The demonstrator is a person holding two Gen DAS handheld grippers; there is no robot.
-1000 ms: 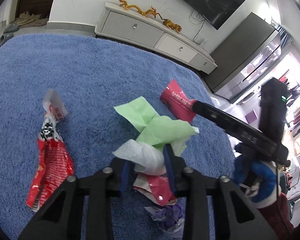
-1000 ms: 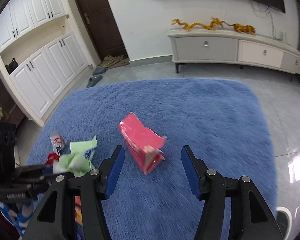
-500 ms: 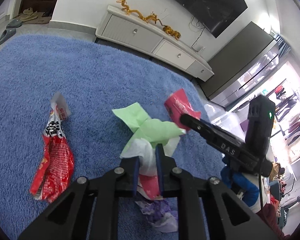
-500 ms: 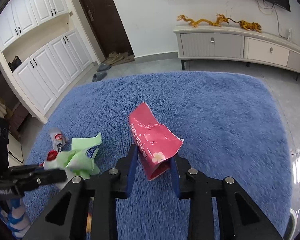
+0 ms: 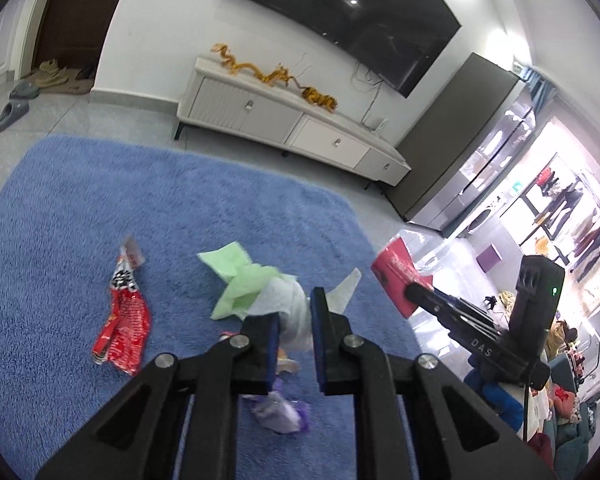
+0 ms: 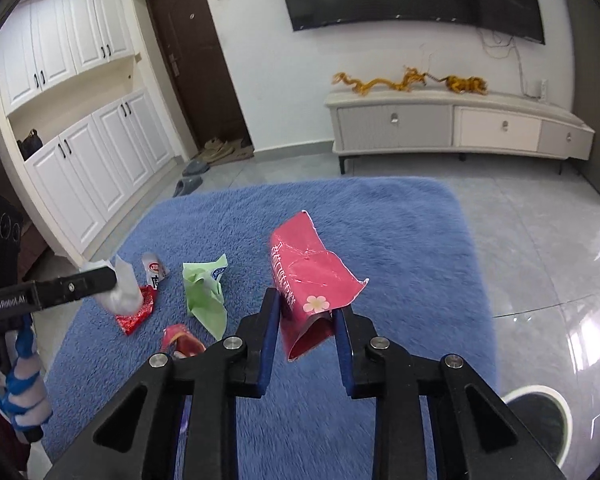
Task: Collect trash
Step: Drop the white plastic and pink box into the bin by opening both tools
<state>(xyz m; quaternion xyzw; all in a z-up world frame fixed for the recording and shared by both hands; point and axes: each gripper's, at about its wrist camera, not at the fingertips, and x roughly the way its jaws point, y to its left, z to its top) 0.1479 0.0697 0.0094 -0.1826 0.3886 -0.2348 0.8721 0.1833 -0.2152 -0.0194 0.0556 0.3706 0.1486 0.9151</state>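
Observation:
My left gripper (image 5: 296,308) is shut on a crumpled white tissue (image 5: 284,300), held just above the blue rug (image 5: 180,200). In the right wrist view the same tissue (image 6: 120,292) hangs from its tip at the left. The jaws of my right gripper (image 6: 306,312) are closing, and their pads press on a pink packet (image 6: 308,276) lifted off the rug. A green paper (image 6: 204,300), a red snack wrapper (image 5: 124,320), a small red wrapper (image 6: 182,342) and a purple wrapper (image 5: 280,412) lie on the rug.
A low white TV cabinet (image 6: 460,124) stands against the far wall under a dark screen. Grey tiled floor surrounds the rug. A dark round thing with a white rim (image 6: 540,412) sits at the rug's near right. Slippers (image 6: 190,184) lie by the door.
Both grippers closed, the left on the white tissue, the right on the pink packet, and both rose with them. The green paper stayed on the rug.

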